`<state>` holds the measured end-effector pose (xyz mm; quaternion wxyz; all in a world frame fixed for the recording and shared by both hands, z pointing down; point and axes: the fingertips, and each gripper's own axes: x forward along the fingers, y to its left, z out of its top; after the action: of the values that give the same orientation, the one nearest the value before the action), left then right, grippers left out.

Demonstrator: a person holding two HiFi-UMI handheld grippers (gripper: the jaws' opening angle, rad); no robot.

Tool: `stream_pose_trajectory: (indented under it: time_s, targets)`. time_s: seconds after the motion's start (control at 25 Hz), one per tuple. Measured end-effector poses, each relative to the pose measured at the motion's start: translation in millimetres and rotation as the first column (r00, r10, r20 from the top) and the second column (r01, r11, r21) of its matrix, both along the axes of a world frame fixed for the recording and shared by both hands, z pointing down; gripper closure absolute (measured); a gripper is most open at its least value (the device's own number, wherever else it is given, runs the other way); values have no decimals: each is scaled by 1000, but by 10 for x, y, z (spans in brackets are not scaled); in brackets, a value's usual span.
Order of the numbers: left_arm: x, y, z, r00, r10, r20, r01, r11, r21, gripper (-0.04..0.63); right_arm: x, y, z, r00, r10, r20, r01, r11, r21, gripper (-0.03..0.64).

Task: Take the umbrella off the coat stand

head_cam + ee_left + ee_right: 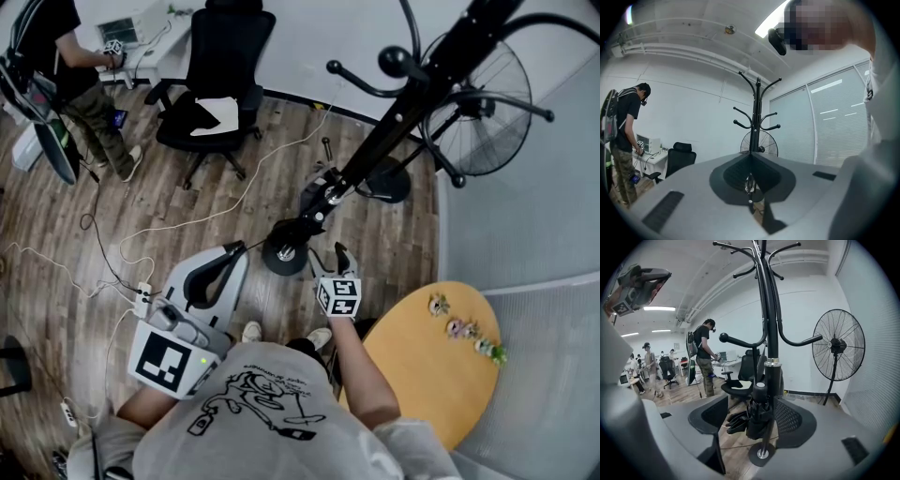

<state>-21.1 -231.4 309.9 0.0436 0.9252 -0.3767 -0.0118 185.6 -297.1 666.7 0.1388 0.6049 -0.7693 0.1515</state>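
Above the wood floor, centre the parted jaws of the right gripper around the folded umbrella hanging low against the coat stand pole, clamp squarely without pinching that pole, lift away; leave the clenched, empty jaws of the left gripper aside.

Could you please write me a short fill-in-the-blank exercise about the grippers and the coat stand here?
The right gripper holds its jaws ___, with the umbrella showing between them.
The left gripper has its jaws ___ and empty.
Behind the coat stand stands a black pedestal ___.
Missing words: open; shut; fan.
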Motion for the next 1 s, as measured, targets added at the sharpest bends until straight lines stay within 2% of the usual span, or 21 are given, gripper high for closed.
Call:
stream_pose_trajectory:
  time_s: [0.12,0.36,0.52,1.0]
  targets:
    - [1,-9,33,1000,-1,-2,1,1000,-18,586,11,-91,124,1000,1,0,-1,1000,-21,295]
    - [-8,-65,7,1000,-12,10,12,1000,6,586,14,-255,396,1000,-5,-1,5,997,-80,285]
    - [-20,-63,72,1000,-14,7,15,999,-31,586,18,-344,563,1000,-11,-7,10,992,-126,273]
    - [-43,-147,144,999,-34,21,35,998,-55,586,-14,-595,914,999,-34,-6,32,977,-212,245]
